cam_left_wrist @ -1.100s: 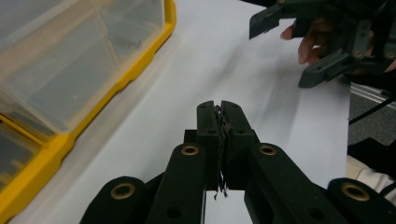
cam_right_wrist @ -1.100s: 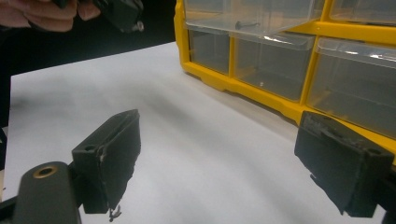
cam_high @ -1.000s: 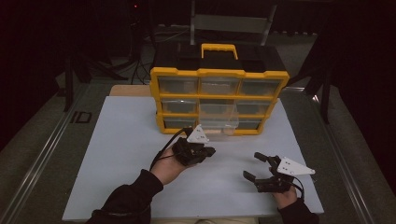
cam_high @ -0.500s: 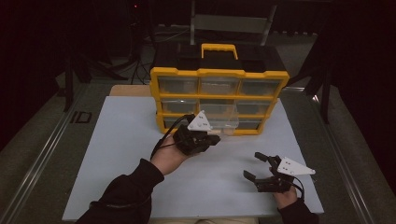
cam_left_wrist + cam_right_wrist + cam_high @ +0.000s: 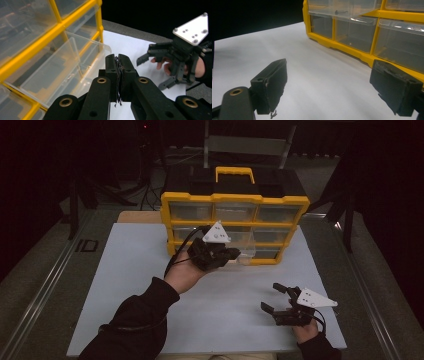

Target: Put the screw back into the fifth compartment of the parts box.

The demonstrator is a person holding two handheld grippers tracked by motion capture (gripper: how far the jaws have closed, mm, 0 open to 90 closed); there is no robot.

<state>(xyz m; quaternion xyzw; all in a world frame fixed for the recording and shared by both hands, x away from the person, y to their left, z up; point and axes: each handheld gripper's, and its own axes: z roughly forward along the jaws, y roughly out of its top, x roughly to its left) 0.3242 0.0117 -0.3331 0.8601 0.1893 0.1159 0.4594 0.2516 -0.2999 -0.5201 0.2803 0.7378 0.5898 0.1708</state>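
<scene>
Item: yellow plastic organiser box [image 5: 235, 199] with clear drawers, a black top and a yellow carry handle, standing at twelve o'clock on a white sheet [image 5: 130, 285] that covers the table. One clear drawer [image 5: 245, 251] in the middle column stands pulled out toward the person; a small dark object, too small to identify, lies in a drawer seen in the right gripper view. Left gripper [image 5: 231, 254]: held up in front of the box, at about nine o'clock of the open drawer and just beside its front lip; in the left gripper view the drawer [image 5: 62, 70] lies at ten o'clock of the black jaws, whose pads are pressed together with only a thin dark thread or wire [image 5: 119, 82] pinched in the seam between them, its frayed end hanging below. Right gripper [image 5: 274, 299]: low over the sheet at five o'clock, well apart from the box, jaws spread wide with nothing between them. Writing: no legible brand, label or lettering. Materials: box frame of glossy moulded yellow plastic in a grid; drawers thin, transparent and rectangular with rounded lips; gripper bodies matt black with brass-coloured pivots, blocky worn pads, each topped by a grey three-cornered plate; sheet smooth and matt.
</scene>
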